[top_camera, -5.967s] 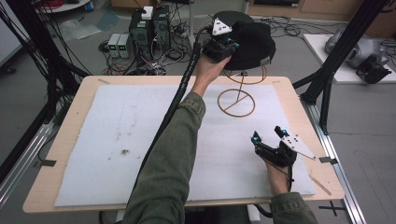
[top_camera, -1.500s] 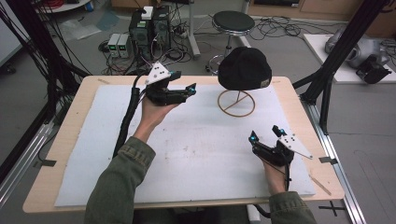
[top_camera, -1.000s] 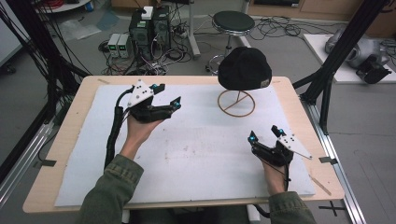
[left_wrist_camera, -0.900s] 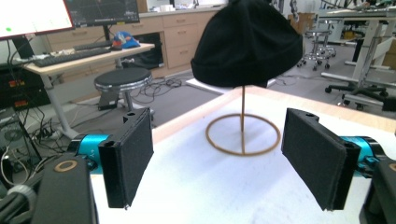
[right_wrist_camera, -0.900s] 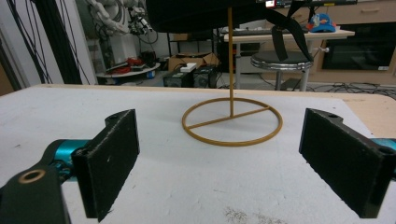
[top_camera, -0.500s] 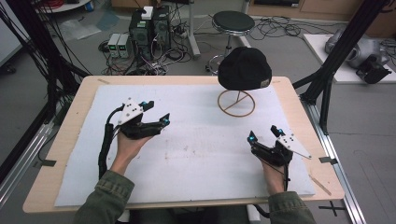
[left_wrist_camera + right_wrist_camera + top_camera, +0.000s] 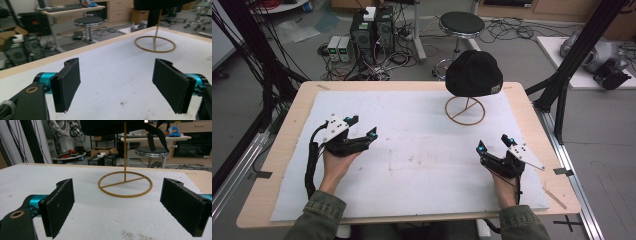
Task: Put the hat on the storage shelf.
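The table [image 7: 287, 150] with its white mat [image 7: 422, 150] is the biggest thing here, and both grippers sit low over the mat's near half, well apart from each other.

The black cap [image 7: 474, 74] comes next — it rests on top of a gold wire stand [image 7: 465, 110] whose ring base lies flat on the mat. Seen from the right gripper's side, the stand [image 7: 125, 183] is straight ahead of the jaws, centred in the gap between them but well beyond their tips, with the cap's dark underside [image 7: 107, 126] above the upright rod. From the left gripper's side, the stand [image 7: 155, 44] lies ahead and off toward the right-hand jaw, far past the tips, the cap [image 7: 160, 3] over it.

The left gripper [image 7: 360, 128] is held in the person's left hand [image 7: 334, 165], its cable looping down beside the wrist. Its jaws are spread wide and have just been opening a little further; nothing is between the pads [image 7: 71, 82] — only bare mat.

The right gripper [image 7: 493, 145] is held in the right hand [image 7: 504, 187]. Its jaws are likewise spread wide, with nothing between the pads [image 7: 61, 205] and only mat beneath them.

Beyond the table's far edge, ahead of the jaws, a round black stool [image 7: 462, 22] stands on the floor.
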`<action>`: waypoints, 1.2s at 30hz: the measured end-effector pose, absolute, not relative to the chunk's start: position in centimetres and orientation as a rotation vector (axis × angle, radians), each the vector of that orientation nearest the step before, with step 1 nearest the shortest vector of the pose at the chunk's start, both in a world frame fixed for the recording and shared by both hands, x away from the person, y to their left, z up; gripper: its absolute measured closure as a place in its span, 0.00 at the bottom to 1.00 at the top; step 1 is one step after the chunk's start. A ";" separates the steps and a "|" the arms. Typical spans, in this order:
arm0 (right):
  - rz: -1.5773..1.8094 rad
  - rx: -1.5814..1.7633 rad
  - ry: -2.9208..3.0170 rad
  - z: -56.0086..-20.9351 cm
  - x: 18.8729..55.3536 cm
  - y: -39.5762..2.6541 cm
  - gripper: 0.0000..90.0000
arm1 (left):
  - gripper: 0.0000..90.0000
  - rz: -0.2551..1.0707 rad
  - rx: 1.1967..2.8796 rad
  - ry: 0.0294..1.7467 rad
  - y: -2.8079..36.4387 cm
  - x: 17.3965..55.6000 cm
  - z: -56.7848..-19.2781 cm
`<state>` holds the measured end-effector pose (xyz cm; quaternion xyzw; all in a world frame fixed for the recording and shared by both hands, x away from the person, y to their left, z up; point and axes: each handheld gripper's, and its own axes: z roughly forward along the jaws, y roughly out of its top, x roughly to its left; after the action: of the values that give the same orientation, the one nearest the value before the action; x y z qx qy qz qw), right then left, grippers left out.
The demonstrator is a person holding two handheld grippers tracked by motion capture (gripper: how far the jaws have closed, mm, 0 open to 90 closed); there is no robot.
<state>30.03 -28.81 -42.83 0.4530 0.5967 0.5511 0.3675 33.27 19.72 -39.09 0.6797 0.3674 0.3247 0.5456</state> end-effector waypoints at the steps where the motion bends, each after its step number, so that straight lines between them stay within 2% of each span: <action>1: 1.415 1.163 1.532 -42.8 30.0 -28.8 0.13 | 0.25 0.779 1.614 0.886 20.2 33.0 -39.4; 4: 1.419 1.169 1.529 -42.8 29.9 -28.8 0.13 | 0.25 0.799 1.614 0.929 21.3 32.3 -40.1; 17: 1.416 1.180 1.516 -42.8 29.9 -28.9 0.13 | 0.23 0.903 1.402 1.035 25.0 28.8 -41.5; 36: 1.415 1.180 1.517 -42.8 30.0 -29.0 0.13 | 0.24 0.875 1.394 1.046 25.2 28.3 -41.3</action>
<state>30.02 -28.98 -42.81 0.4598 0.5908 0.5512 0.3684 28.32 25.21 -41.34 0.5917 0.4439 0.3715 0.5611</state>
